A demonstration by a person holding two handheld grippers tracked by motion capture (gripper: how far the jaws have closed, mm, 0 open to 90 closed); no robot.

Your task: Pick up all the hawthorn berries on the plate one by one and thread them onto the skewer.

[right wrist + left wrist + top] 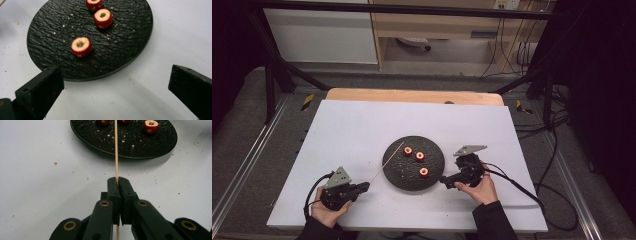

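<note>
Wooden skewer (116,150) is clamped in the left tool (117,182) — its tip extends ahead over the black plate (160,145). Right tool (115,82) stands wide open, holding nothing — nearest red fruit piece (81,46) lies just ahead on the plate.

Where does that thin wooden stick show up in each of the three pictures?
High view: the wooden stick slants from the left claw up over the black plate.
Left gripper view: it runs straight up the middle, pinched in that claw.
Right gripper view: just a tip at the top left corner.
Shared landmark: the black plate with three red fruit pieces.
</note>
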